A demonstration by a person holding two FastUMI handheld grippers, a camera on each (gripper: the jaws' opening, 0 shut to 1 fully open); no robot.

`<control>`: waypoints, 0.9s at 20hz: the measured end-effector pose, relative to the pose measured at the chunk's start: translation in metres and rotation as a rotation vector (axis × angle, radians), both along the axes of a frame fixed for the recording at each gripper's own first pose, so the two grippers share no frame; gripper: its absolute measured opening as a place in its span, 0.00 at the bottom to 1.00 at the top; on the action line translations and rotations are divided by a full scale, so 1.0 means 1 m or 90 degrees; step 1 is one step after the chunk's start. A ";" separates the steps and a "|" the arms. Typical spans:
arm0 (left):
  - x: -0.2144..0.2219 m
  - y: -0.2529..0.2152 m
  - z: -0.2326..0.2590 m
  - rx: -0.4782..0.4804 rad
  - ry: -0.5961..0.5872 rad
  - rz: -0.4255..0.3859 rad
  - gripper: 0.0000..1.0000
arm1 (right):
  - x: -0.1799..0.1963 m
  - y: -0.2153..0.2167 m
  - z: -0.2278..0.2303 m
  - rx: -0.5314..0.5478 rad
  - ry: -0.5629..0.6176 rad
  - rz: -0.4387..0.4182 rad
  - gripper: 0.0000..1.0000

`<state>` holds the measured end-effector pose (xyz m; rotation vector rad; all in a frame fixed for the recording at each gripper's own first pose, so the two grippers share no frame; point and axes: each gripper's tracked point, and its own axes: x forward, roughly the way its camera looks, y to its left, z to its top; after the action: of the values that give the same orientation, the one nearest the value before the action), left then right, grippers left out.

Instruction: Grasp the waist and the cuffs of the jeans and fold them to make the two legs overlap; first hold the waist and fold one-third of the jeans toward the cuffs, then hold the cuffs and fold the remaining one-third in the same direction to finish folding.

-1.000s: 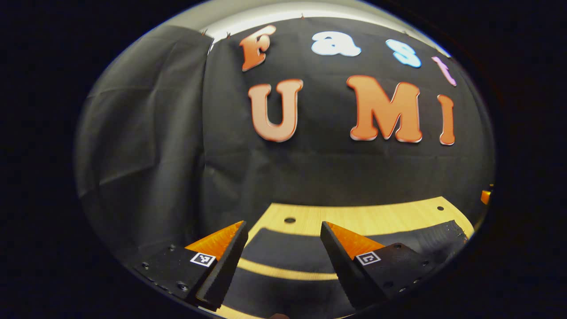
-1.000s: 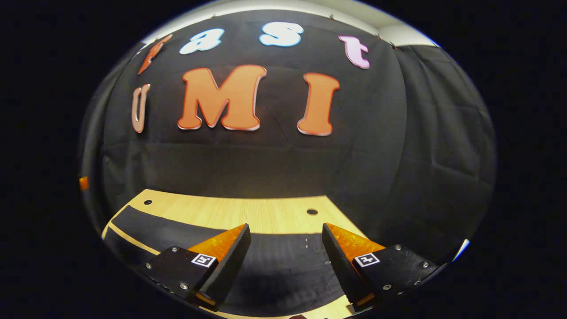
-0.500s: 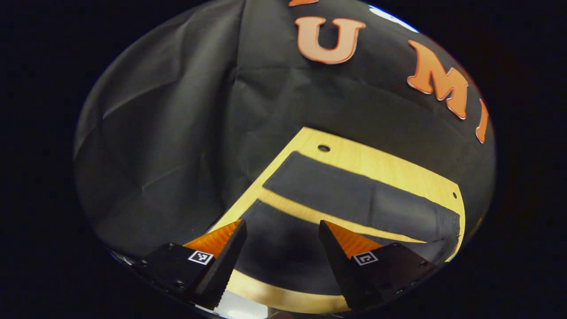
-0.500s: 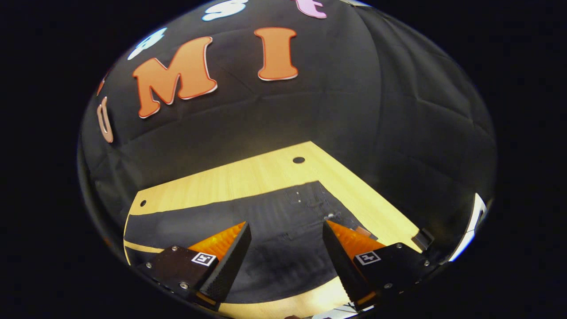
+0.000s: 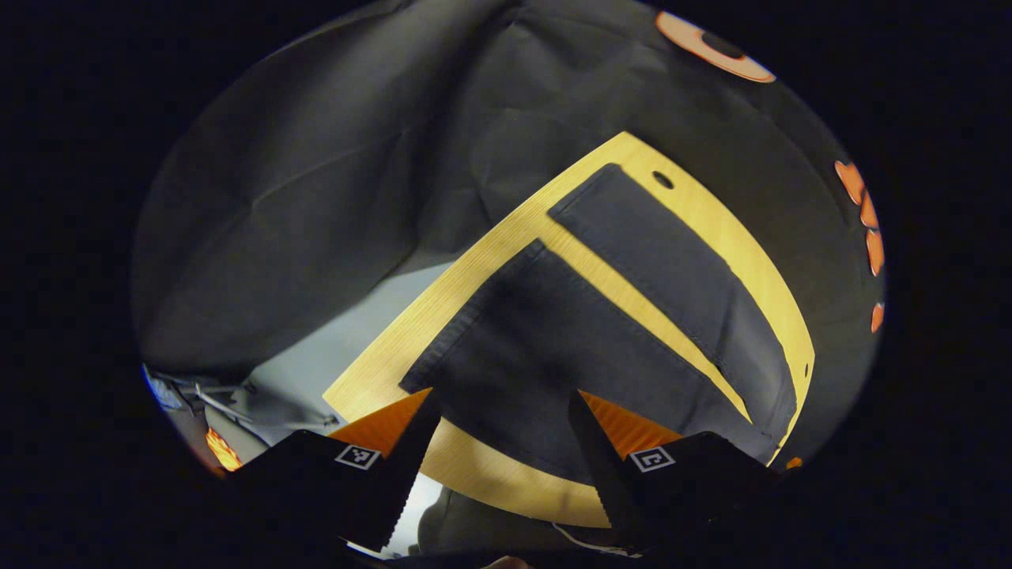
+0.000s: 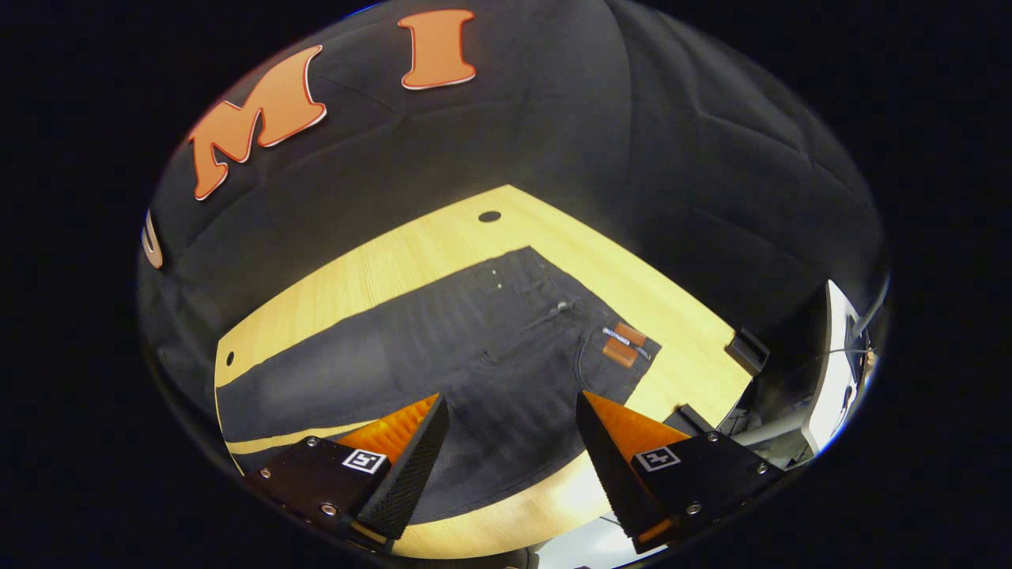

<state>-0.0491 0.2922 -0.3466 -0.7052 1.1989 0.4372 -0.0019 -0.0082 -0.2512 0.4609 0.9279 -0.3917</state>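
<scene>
Dark jeans [image 6: 443, 340] lie flat on a light wooden table [image 6: 411, 253], legs spread apart. In the right gripper view the waist end with an orange-brown label [image 6: 624, 344] sits at the right. My right gripper [image 6: 510, 450] hangs open above the seat of the jeans, nothing between its fingers. In the left gripper view the two legs [image 5: 553, 348] run side by side with a strip of table between them, and the cuff [image 5: 466, 324] of the near leg lies toward the table's left edge. My left gripper [image 5: 498, 450] is open above the near leg.
The table [image 5: 482, 474] has small holes [image 6: 489, 216] near its corners and black cloth walls behind it. Black clamps [image 6: 747, 348] sit on the table's right edge. Grey floor and cables [image 5: 237, 403] show beyond the table's left side.
Both grippers have risen and tilted downward, so the table and the whole jeans now come into view. Both remain open.
</scene>
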 end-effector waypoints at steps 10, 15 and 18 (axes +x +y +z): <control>-0.025 -0.005 -0.060 -0.059 0.137 0.129 0.98 | -0.006 -0.052 -0.076 0.098 0.138 -0.050 0.98; -0.024 -0.008 -0.062 -0.052 0.181 0.143 0.98 | -0.017 -0.075 -0.123 0.134 0.222 -0.112 0.98; -0.028 -0.004 -0.067 -0.047 0.208 0.158 0.98 | -0.023 -0.083 -0.142 0.149 0.256 -0.137 0.97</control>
<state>-0.0775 0.2883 -0.4134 -0.8733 1.4451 0.7390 -0.0249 -0.0916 -0.3936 0.7160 1.3273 -0.5875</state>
